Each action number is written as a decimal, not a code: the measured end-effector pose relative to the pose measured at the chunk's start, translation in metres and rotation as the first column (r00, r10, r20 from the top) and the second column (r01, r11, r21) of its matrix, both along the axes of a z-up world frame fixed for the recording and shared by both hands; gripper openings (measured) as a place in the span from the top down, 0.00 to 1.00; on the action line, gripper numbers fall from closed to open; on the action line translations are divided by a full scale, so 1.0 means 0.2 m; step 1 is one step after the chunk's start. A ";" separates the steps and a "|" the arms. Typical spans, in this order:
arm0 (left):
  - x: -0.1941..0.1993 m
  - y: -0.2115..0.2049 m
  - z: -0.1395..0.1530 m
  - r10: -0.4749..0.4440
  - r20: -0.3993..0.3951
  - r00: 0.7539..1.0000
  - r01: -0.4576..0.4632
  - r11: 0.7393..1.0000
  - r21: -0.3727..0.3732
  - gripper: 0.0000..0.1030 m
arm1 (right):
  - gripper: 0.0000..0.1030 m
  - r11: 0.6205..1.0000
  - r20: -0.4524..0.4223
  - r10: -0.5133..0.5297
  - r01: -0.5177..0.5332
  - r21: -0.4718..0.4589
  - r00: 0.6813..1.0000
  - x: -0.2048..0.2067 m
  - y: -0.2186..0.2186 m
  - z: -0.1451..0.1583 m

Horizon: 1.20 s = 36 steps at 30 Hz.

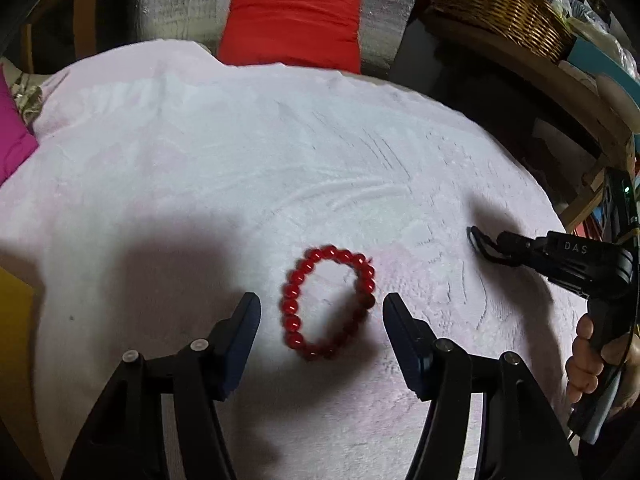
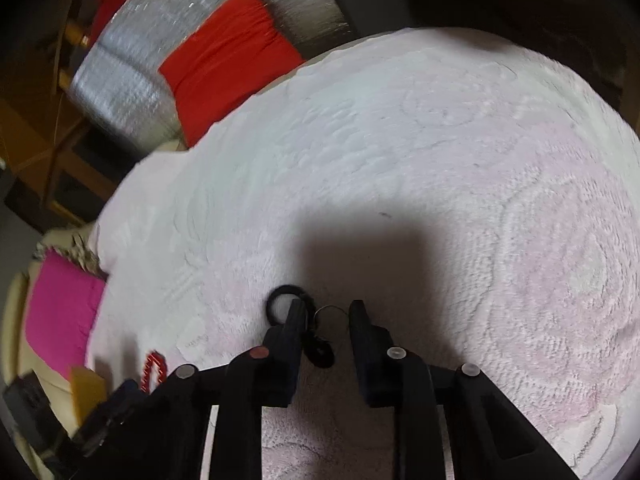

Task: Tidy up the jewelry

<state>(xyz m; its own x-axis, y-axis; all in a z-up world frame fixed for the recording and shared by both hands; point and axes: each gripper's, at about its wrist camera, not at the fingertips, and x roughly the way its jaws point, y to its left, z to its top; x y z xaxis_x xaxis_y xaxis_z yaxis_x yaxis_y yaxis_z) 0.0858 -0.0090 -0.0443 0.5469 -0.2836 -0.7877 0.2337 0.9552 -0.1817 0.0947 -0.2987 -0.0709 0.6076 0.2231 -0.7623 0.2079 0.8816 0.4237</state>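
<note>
**Both grippers low, jaws parted**

Left hand-held gripper hangs low, fingers spread wide. Right hand-held gripper reaches in from the right, nose down, jaws narrowly apart, a bare hand wrapped round its handle.

1. Left wrist view looks forward and down, close over the blanket, toward the red cushion;
2. Right wrist view likewise, closer; both share blanket, cushion and bracelet.

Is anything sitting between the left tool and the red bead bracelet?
Nothing visible. The red bead bracelet lies flat on the pink towel, in the open gap of the left tool, with only bare towel around it.
</note>
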 end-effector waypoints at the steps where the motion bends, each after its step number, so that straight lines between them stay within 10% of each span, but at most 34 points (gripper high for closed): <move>1: 0.00 -0.01 0.00 -0.006 0.002 1.000 0.006 1.000 0.002 0.38 | 0.80 1.000 0.003 0.002 -0.002 -0.007 1.000 -0.01 0.01 0.01; 11: -0.04 -0.09 0.00 -0.077 0.033 0.996 0.077 0.997 0.027 0.91 | 0.80 1.000 0.055 0.012 -0.011 -0.023 0.998 -0.07 0.02 0.09; 36: -0.45 0.22 0.35 0.052 0.214 0.975 -0.050 0.999 -0.017 0.91 | 0.80 0.981 0.218 0.177 -0.191 0.045 0.960 -0.26 0.47 0.38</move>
